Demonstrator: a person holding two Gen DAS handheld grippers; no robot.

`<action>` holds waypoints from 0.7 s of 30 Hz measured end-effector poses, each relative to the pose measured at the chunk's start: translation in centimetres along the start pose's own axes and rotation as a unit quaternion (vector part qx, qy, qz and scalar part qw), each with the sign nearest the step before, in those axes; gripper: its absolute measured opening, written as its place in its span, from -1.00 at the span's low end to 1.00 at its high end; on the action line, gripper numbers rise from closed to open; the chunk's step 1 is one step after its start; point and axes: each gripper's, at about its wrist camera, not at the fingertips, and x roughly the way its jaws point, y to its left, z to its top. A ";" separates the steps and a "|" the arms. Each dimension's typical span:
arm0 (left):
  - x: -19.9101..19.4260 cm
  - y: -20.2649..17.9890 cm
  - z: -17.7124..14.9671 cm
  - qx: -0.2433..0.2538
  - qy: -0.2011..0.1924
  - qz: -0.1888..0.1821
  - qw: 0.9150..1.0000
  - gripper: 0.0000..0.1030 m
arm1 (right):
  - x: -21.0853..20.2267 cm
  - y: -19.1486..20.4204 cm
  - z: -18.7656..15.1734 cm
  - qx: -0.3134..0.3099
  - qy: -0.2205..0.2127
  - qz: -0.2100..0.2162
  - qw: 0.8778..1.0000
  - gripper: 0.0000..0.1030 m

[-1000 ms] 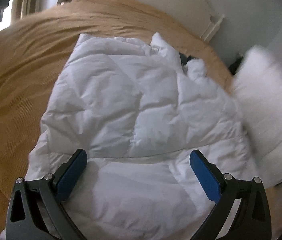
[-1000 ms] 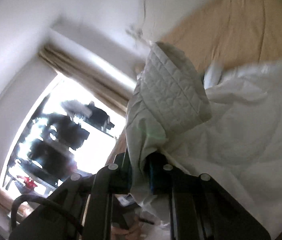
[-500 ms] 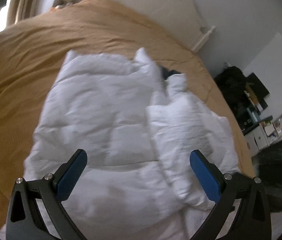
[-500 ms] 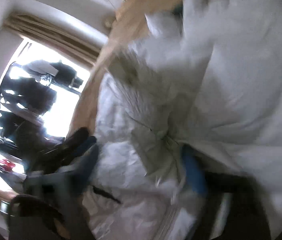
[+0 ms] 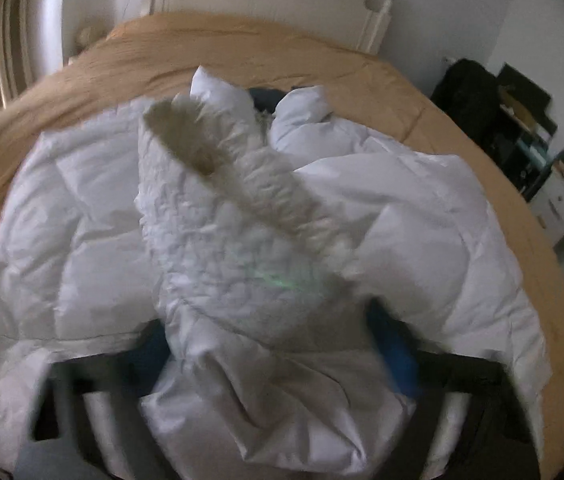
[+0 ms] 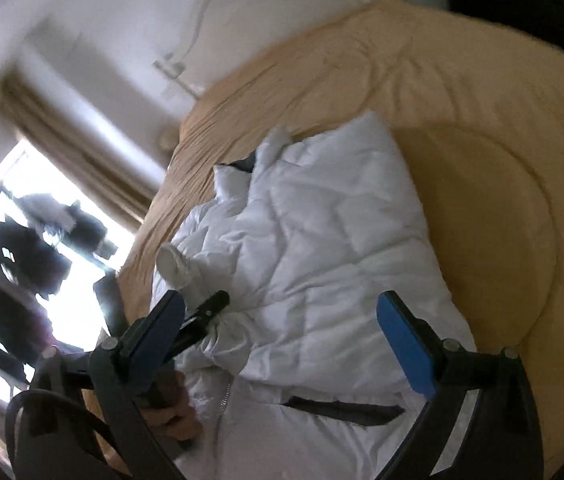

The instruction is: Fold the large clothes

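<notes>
Jacket [image 5: 94, 208], white, quilted and puffy, lies spread on the tan bedspread [image 5: 242, 52], collar end toward the headboard [image 5: 378, 20]. One sleeve [image 5: 218, 216] is folded across the jacket's middle, cuff opening pointing up toward the collar.

Left gripper [image 5: 270, 344]: jaws have just been closing. A bunched part of the sleeve sits between the two blue pads [image 5: 396, 354]. The near edge of this view is smeared by motion blur, so whether the pads press the fabric cannot be told; they look close against it on both sides.

Right gripper [image 6: 286, 332]: jaws have just been opening and stand wide. Nothing lies between its blue pads [image 6: 406, 344]; it hangs above the jacket's lower half, clear of the fabric.

From the right wrist view, the left gripper's dark fingertips [image 6: 212, 304] reach onto the sleeve near its cuff, and a hand [image 6: 174, 408] grips the handle below.

A dark strap or pocket band [image 6: 342, 408] crosses the jacket near the hem. Window [image 6: 22, 272] and curtain [image 6: 82, 148] stand at the left of the bed.
</notes>
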 end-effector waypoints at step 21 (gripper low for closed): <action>2.4 20.2 -0.8 -0.324 0.055 -0.229 0.916 -0.60 | 5.7 3.1 -1.5 -0.041 0.069 0.001 0.997 0.30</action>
